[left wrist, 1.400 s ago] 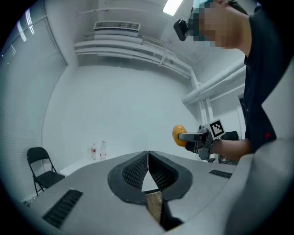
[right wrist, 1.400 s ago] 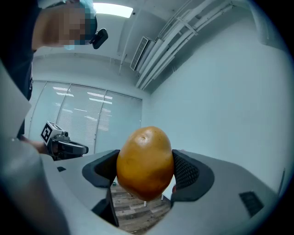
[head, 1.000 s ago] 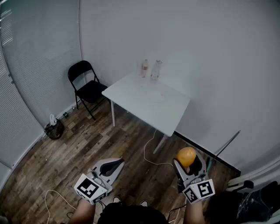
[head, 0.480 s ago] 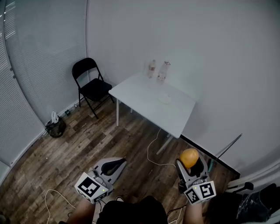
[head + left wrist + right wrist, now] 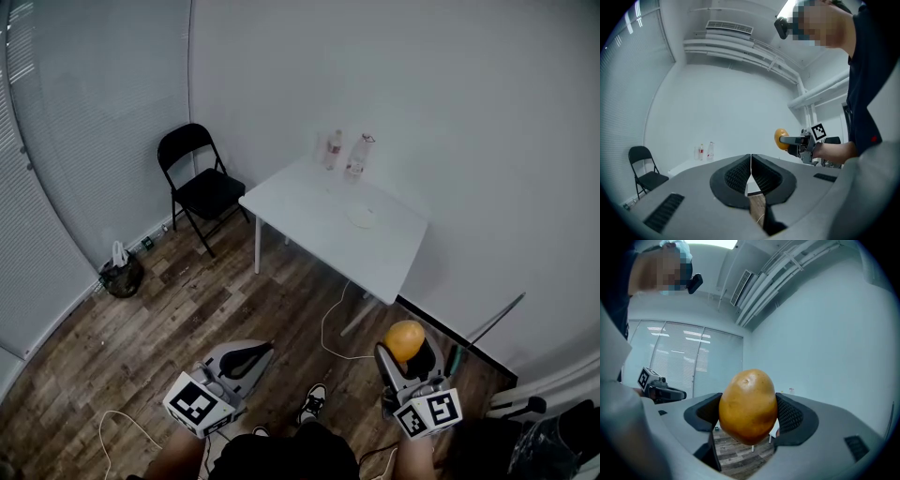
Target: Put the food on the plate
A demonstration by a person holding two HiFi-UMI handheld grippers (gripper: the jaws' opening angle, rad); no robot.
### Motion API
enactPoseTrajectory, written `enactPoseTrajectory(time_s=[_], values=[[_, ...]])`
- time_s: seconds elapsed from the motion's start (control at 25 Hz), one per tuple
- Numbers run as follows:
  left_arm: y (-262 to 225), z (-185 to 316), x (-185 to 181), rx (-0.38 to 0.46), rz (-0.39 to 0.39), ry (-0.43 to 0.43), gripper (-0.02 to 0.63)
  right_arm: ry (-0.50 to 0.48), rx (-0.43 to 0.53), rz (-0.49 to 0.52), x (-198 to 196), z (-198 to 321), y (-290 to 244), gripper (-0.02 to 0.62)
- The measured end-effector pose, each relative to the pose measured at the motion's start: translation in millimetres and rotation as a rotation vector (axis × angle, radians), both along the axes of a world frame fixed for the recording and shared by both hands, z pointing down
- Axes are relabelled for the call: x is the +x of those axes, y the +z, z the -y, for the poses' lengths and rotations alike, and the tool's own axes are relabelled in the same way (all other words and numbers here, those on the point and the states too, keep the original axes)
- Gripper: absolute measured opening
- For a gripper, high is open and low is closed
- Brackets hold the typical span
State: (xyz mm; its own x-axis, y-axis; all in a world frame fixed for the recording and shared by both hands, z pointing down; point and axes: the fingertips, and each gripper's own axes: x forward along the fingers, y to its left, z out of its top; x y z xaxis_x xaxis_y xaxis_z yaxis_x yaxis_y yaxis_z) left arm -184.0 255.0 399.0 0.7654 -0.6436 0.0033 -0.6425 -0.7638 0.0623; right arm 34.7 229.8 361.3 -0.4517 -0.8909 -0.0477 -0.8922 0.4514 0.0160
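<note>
My right gripper (image 5: 406,356) clamps the potato (image 5: 404,340), well short of the table (image 5: 300,202), where the plate (image 5: 361,217) sits. My left gripper (image 5: 255,352) is pinched together on nothing, equally far from the table.

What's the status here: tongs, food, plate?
Left tongs shut, empty. Right tongs shut on potato, off the table. Plate on white table ahead. White cable on floor short of it.
</note>
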Motion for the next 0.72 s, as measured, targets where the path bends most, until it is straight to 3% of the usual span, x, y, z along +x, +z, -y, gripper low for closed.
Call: enactPoseTrajectory(time_s=[0.4, 0.72], values=[[-8.1, 72.4, 18.5, 0.004, 0.023, -0.024, 0.024, -0.036, 0.013, 0.028, 17.0, 78.5, -4.2, 0.367], [-20.4, 131.7, 78.7, 0.032, 0.063, -0.005, 0.023, -0.016, 0.018, 0.065, 78.8, 135.4, -4.7, 0.367]])
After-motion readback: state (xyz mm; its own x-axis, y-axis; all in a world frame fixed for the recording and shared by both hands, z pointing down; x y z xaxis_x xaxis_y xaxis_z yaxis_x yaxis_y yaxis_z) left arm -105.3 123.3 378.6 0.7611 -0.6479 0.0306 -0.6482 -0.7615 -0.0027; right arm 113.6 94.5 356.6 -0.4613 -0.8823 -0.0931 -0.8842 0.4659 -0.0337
